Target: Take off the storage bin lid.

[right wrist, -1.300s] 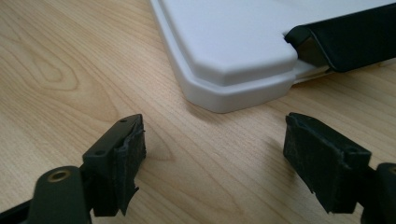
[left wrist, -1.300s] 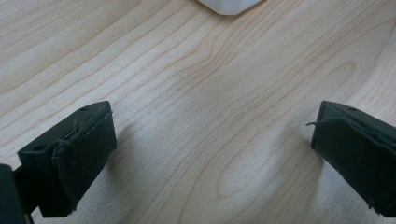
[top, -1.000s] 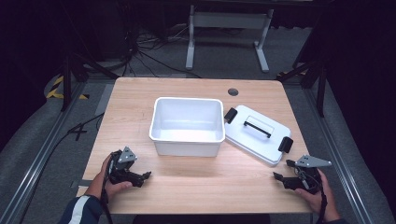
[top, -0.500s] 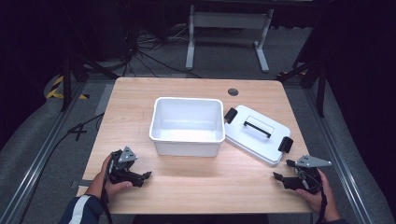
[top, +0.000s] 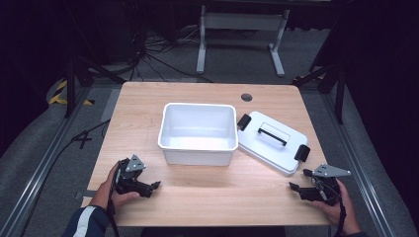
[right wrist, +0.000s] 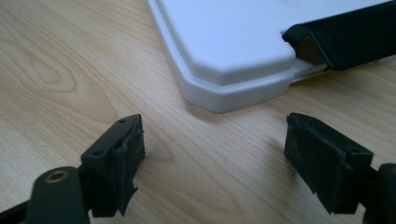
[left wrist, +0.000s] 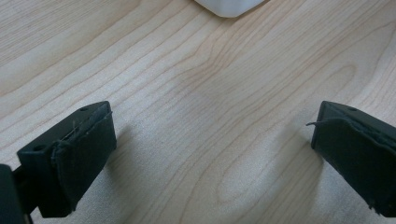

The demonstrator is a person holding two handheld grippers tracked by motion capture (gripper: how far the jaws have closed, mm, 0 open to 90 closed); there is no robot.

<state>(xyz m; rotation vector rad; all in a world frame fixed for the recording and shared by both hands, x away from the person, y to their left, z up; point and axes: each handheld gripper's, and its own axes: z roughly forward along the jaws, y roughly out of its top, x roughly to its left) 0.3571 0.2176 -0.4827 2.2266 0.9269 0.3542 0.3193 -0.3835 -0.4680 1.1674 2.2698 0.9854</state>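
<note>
Resting at the near left corner of the pale wood-grain bench (top: 143,98), the left claw (top: 154,186) is held in one hand (top: 114,190), its two black padded jaws spread wide with nothing between them but bare wood. Ahead of it, mid-bench, stands one white plastic tub (top: 197,132), rectangular with rounded corners and a rolled rim, open at the top and showing nothing inside. Just right of the tub lies one white lid (top: 272,141), flat and skewed, with one black handle (top: 272,136) across its top and two black latches (top: 244,122), one at each end. One small dark round hole (top: 246,97) sits in the bench toward the far edge. At the near right corner the right claw (top: 299,180) gapes equally wide and empty, its jaws just short of the lid's rounded corner (right wrist: 219,88).
</note>
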